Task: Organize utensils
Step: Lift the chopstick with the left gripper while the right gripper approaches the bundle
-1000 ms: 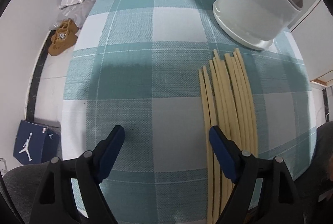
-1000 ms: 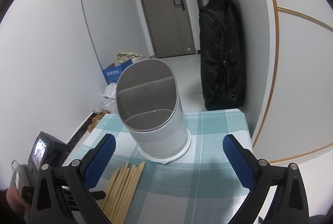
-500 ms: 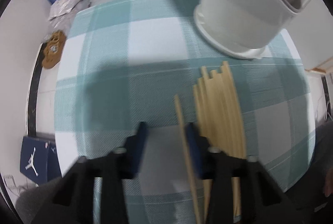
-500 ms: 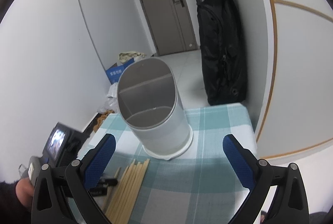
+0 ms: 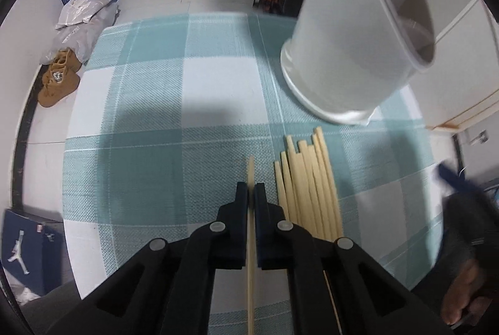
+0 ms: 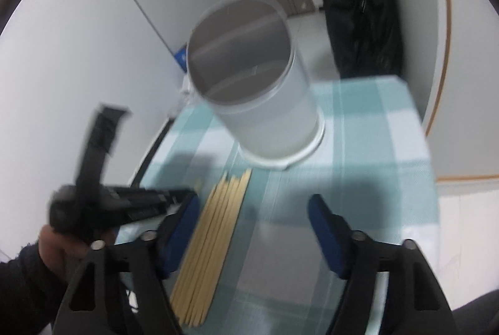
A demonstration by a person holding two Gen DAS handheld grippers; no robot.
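Pinching one chopstick (image 5: 250,176), the left tool (image 5: 251,194) sits beside the bundle (image 5: 307,188).

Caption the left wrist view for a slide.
Left gripper clamps a single chopstick beside the chopstick pile, near the white holder.

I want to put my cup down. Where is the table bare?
The checked cloth is bare left of the single chopstick that the shut left gripper pinches. It is crowded on the right: the chopstick pile lies just below the white holder, with the open right gripper beside it.
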